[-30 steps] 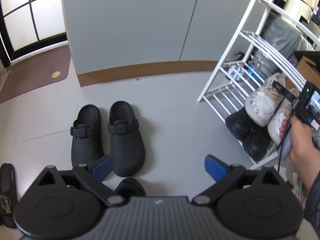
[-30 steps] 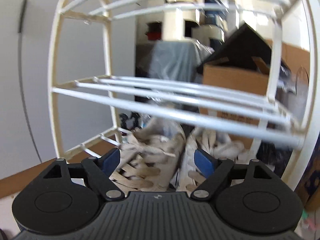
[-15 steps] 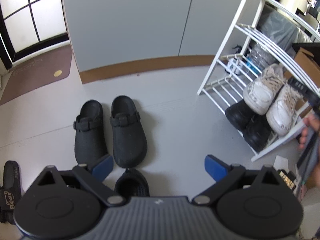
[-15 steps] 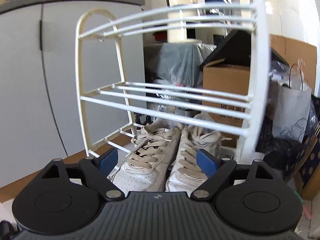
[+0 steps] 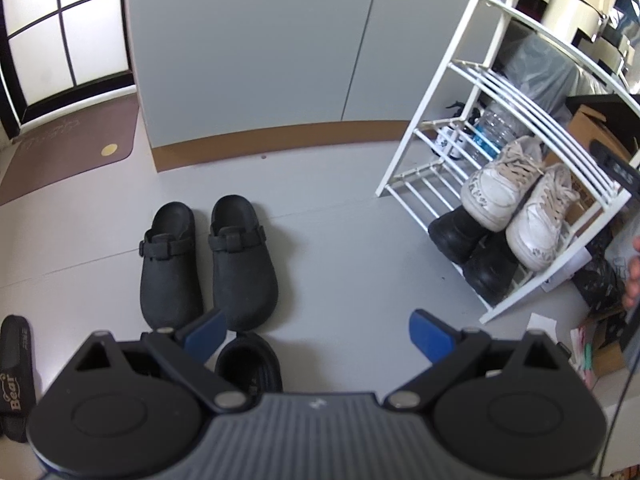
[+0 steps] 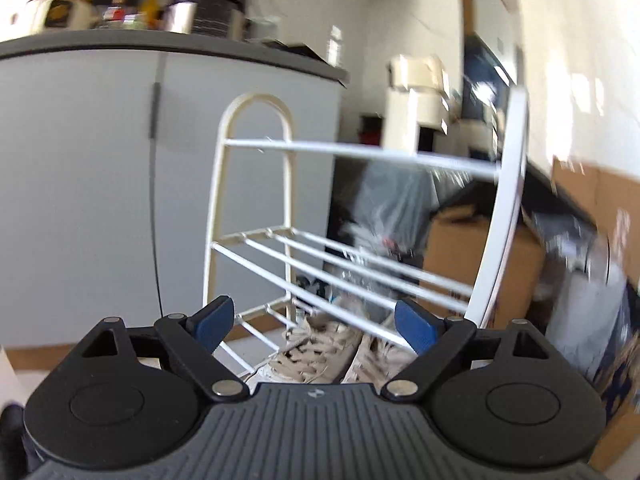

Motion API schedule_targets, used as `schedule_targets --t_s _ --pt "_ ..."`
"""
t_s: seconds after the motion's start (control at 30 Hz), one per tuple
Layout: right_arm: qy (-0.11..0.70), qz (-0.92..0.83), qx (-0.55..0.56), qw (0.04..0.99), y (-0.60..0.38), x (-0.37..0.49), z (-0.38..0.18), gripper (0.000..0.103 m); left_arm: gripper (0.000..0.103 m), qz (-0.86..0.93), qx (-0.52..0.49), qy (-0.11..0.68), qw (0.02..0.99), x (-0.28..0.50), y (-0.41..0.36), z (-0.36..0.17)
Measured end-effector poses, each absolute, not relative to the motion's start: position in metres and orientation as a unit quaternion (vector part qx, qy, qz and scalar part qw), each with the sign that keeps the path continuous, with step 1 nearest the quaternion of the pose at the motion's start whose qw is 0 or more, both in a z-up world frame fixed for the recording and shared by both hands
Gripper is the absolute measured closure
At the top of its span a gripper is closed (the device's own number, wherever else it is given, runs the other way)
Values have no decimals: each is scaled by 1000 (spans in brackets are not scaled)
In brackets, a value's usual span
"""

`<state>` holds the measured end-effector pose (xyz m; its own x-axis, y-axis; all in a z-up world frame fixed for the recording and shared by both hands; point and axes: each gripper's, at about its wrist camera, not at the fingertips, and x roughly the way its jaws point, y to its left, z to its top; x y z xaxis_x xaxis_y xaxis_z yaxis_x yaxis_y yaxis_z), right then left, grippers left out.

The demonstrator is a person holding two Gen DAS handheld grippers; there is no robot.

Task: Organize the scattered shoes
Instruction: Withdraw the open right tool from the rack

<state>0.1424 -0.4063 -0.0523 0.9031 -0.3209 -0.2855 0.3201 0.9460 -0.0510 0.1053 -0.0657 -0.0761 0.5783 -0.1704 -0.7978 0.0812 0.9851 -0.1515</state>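
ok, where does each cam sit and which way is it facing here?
Left wrist: on the left gripper, tilted down at the floor: black clogs, a slipper, the shoe rack. Own fingers wide, nothing between; a hand at the right edge.
Right wrist: on the right gripper, nearly level, close to the rack. Fingers opening, nothing between.
Shared: the rack and the white sneakers on it.
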Motion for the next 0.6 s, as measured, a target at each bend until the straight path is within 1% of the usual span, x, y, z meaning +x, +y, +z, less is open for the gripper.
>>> schedule_targets --t_s 0.17,0.37,0.53,0.6 --pt "144 -141 29 979 -412 118 -35 5 4 -64 -47 450 890 100 -60 -76" --pt "160 -117 66 978 -413 94 -28 5 4 -56 -59 451 889 93 -52 -75" --pt "175 -112 118 971 -427 78 -20 5 4 -63 -48 443 893 80 -55 -71" --pt "176 -110 119 971 -429 71 -19 5 4 -63 -45 444 893 77 -56 -72"
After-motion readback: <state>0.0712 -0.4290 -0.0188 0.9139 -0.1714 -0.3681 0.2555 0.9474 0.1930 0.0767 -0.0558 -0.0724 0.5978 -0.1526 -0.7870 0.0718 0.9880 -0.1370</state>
